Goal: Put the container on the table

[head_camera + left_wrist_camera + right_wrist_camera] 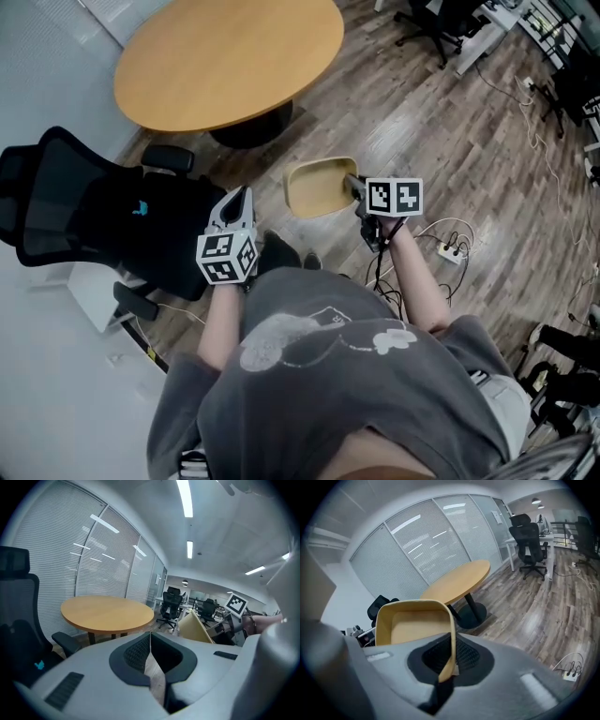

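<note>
A pale yellow, shallow rectangular container hangs in the air over the wooden floor, short of the round wooden table. My right gripper is shut on its right rim; in the right gripper view the container's wall runs between the closed jaws. My left gripper is beside the container, to its left, shut with nothing in it. The left gripper view shows the container tilted at the right and the table ahead. The table top is bare.
A black office chair stands close at my left. A power strip with cables lies on the floor at the right. More chairs and desks stand further back, past the table. The table rests on a dark round base.
</note>
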`<state>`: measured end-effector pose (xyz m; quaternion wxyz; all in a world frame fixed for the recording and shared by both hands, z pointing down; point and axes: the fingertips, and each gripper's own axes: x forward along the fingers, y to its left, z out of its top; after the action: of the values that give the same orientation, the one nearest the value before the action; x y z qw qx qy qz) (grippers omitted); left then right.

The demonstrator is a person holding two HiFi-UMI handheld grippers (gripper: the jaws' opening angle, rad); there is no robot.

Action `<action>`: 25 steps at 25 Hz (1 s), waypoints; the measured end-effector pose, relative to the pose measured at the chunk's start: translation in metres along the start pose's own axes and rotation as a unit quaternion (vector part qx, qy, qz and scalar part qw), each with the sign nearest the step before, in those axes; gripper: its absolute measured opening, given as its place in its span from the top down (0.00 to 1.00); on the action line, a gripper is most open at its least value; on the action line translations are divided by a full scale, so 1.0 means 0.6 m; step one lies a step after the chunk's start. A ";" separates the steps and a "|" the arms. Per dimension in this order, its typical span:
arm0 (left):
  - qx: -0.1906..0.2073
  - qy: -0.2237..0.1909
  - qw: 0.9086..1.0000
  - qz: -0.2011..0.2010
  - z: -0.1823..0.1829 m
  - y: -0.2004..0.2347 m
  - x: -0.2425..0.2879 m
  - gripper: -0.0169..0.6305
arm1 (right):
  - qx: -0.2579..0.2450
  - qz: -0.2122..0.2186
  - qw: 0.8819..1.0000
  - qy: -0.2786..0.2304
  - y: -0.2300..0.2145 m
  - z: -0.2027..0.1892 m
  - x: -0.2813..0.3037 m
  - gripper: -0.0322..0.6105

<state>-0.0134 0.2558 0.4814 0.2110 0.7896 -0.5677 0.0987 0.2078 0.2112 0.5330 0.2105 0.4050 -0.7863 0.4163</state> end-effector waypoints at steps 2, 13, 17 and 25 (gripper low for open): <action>-0.005 0.004 1.000 -0.002 -0.003 0.008 0.019 0.96 | 0.001 -0.002 1.000 0.008 -0.008 0.003 0.013 0.95; -0.008 0.007 1.000 -0.018 0.065 0.122 0.202 0.96 | 0.009 -0.032 0.999 0.004 -0.066 0.153 0.118 0.95; -0.014 0.014 0.999 -0.028 0.117 0.185 0.286 0.96 | 0.018 -0.044 0.999 0.008 -0.082 0.249 0.184 0.95; -0.025 0.022 0.999 -0.034 0.191 0.302 0.403 0.96 | 0.017 -0.040 0.999 0.017 -0.063 0.395 0.310 0.95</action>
<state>-0.1117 -0.0500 0.5151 0.2464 0.8003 -0.5385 0.0944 0.1312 -0.0823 0.5418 0.2337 0.4327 -0.7583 0.4279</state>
